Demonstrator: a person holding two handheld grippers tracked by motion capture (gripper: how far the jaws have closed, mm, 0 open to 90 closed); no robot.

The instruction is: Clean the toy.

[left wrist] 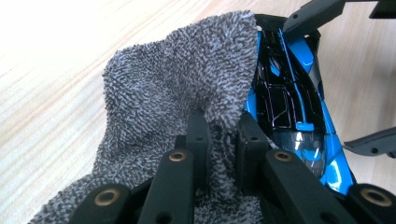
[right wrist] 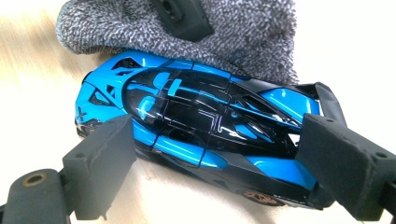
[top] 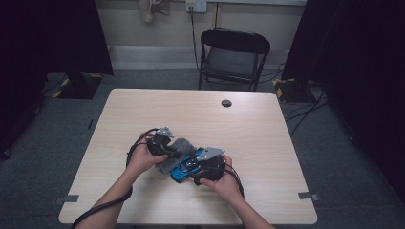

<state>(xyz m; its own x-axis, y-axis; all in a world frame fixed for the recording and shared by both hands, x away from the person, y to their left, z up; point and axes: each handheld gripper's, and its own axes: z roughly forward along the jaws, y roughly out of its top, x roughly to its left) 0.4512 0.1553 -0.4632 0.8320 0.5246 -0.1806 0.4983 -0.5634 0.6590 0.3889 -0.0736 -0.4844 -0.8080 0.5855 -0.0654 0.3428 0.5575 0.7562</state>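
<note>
**Inspector:** Plainly, your left gripper point(left wrist: 219, 140) had its jaws pressed together on a fold of the grey cloth point(left wrist: 177, 88), pinching it just beside the blue and black toy car point(left wrist: 294, 107).

**Operator:** And the right one?

**Inspector:** Your right gripper point(right wrist: 210, 172) stood spread wide, one pad at the nose of the toy car point(right wrist: 201, 126) and the other at its tail. The pads sat against the car's ends, lengthwise; whether they pressed or merely touched, I could not tell for certain.

**Operator:** Where was the car?

**Inspector:** On the table point(top: 267, 124), near its front edge, between your two hands, with the grey cloth point(top: 179, 145) lying against its far side.

**Operator:** Did the views differ?

**Inspector:** Yes. The high view placed the left gripper point(top: 162, 143) and right gripper point(top: 207, 164) close together over the toy car point(top: 184, 169), but not how the jaws stood. The left gripper view gave the pinch on the cloth. The right gripper view gave the car's roof and side, a bronze wheel, and the grey cloth point(right wrist: 243, 32) draped behind with a black jaw tip upon it.
</note>
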